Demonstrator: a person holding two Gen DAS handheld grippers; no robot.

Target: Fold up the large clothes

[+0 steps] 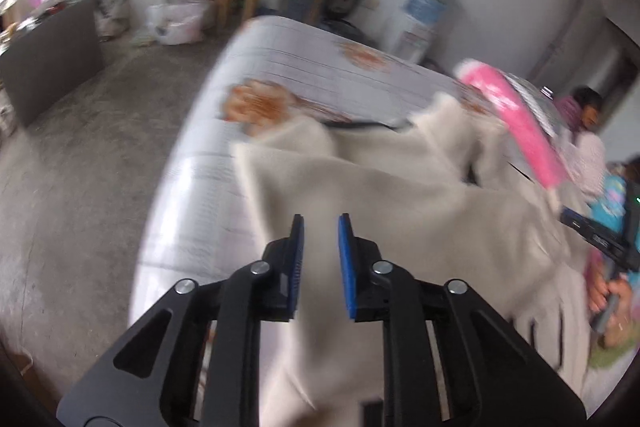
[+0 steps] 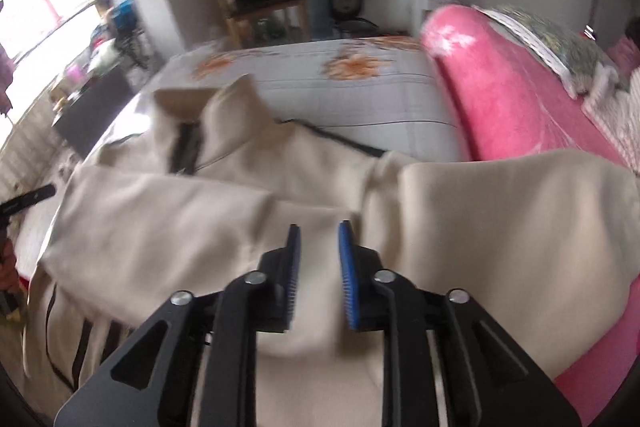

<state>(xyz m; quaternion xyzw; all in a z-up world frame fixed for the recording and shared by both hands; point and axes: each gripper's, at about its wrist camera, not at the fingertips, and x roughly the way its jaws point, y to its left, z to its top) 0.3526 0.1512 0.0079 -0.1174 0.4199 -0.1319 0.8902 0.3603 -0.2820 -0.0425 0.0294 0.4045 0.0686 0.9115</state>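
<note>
Both the left tool [image 1: 320, 223] and right tool [image 2: 319, 231] hover with jaws narrowly parted and empty just above the cream jacket [image 2: 168, 219] spread on the bed [image 2: 360, 95] ahead, seemingly between folds, so next comes regripping an edge.

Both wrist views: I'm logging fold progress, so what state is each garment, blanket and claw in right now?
Cream zip-up jacket: partly folded, rumpled, collar raised, lying on the bed.
Pink fleece blanket: bunched along the bed's side, beside the jacket.
White floral bedsheet: spread flat under the jacket.
Left claw: open, nothing pinched, over the jacket.
Right claw: open, nothing pinched, over the jacket.
</note>
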